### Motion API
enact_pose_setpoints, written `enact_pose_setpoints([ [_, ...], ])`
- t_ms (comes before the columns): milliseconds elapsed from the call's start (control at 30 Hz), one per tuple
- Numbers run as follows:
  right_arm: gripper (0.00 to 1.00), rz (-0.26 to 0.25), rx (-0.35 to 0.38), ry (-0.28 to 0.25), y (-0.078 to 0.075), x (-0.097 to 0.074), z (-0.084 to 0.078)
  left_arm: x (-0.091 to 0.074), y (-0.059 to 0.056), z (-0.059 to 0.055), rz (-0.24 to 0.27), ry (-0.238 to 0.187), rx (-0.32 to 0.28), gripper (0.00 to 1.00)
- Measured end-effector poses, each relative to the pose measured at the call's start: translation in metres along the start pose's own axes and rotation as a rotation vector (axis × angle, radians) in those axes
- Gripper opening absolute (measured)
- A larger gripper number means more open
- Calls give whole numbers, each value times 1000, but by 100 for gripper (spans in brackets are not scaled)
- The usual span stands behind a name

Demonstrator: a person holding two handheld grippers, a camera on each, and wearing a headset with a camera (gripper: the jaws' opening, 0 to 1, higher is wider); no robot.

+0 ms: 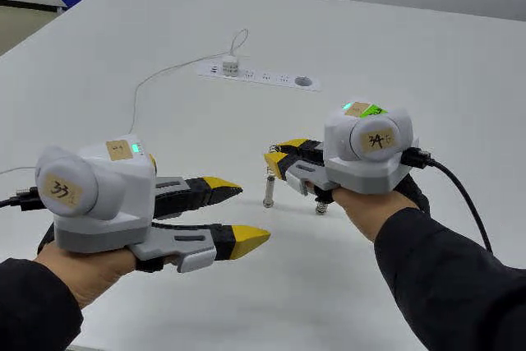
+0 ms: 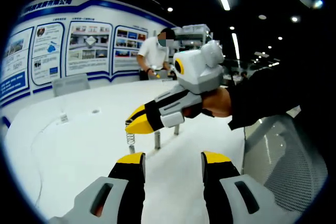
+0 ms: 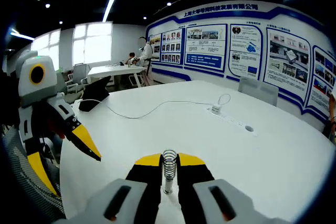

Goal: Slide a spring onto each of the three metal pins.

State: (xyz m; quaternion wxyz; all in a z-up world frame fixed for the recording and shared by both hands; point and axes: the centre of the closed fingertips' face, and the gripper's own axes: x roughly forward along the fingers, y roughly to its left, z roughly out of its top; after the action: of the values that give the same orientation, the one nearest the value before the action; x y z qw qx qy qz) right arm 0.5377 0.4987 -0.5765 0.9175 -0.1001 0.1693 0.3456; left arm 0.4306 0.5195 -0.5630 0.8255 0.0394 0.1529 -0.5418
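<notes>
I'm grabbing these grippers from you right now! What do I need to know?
Left hand-held gripper: open, empty, off to the side.
Right hand-held gripper: shut on a spring that sits over the first pin.
The second pin and third pin stand close by; too small to tell if they carry springs.
Done: apparently one spring on. Left: check the other two, add springs where missing.
</notes>
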Motion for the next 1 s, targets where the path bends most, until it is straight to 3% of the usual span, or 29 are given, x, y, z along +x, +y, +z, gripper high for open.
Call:
enact_pose_setpoints([
  [400, 12, 5, 4, 18, -1, 6, -9, -1, 1, -1, 6, 1, -9, 45],
  [1000, 12, 10, 44, 12, -2, 6, -9, -1, 3, -2, 19, 3, -23, 50],
])
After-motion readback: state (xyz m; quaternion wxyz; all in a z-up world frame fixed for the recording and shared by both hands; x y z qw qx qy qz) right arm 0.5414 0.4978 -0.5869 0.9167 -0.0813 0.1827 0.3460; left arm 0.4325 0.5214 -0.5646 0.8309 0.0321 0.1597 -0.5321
